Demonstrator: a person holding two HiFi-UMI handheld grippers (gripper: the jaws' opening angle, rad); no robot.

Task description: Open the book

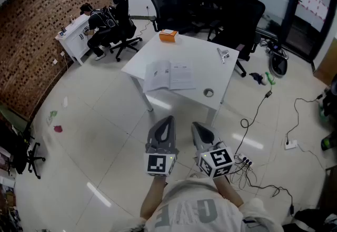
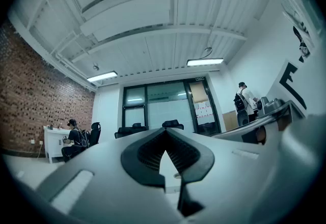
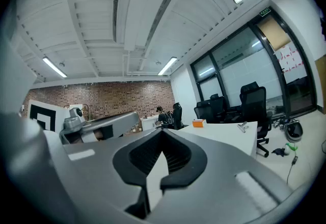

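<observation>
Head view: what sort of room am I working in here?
Likely an office workspace: black wheeled office chairs cluster behind the white square table, and a seated person works at a white desk beside a red brick wall.

Office: swivel chairs (image 1: pixel 171 8), white table (image 1: pixel 202 51)

1. Left gripper (image 2: pixel 166 140): jaws together, nothing between them.
2. Left: brick wall (image 2: pixel 30 101); seated person (image 2: pixel 74 139) at white desk (image 2: pixel 51 139).
3. Centre: glass wall (image 2: pixel 163 106), black chairs (image 2: pixel 133 130).
4. Right: standing person (image 2: pixel 245 103) wearing backpack (image 2: pixel 238 102).
</observation>
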